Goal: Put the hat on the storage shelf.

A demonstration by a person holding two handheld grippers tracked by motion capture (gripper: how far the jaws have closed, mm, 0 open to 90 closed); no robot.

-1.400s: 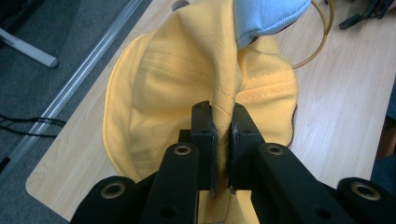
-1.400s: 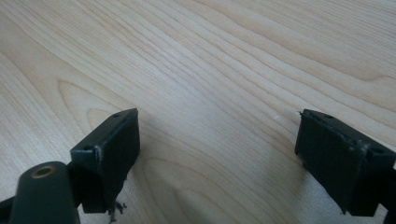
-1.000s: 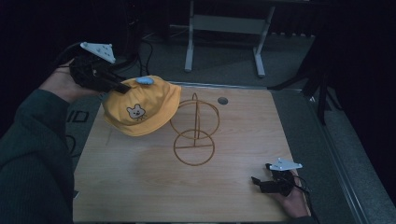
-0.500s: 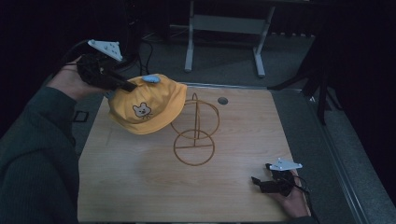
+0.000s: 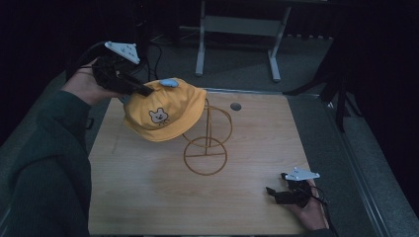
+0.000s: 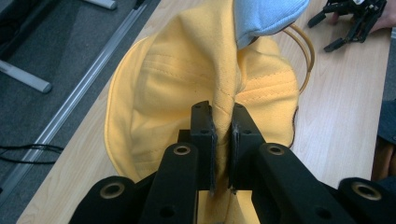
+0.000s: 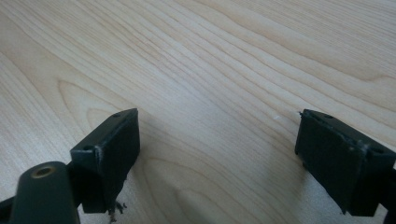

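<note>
Biggest risk here imo: the left claw (image 6: 222,140) is pinched on just a thin fold of the yellow cap (image 5: 163,116), so the fabric could slide out and the cap drops onto the worktop (image 5: 148,197) instead of landing on the wire stand (image 5: 206,143). The cap is floppy too, so its hanging edge could catch the stand's upper loop and tip the whole thing, since the stand looks light and sits on a thin ring base.

The cap is in the upper left of the high view, lifted off the worktop, its right edge over the top of the stand; can't tell if it touches. The blue brim (image 6: 268,18) points away from the claw.

Pose: the left hand (image 5: 86,86) comes in from the upper left, forearm raised, claw pointing right toward the stand. The right claw (image 5: 279,194) sits low at the lower right, jaws spread wide with nothing between them, just above bare wood.
</note>
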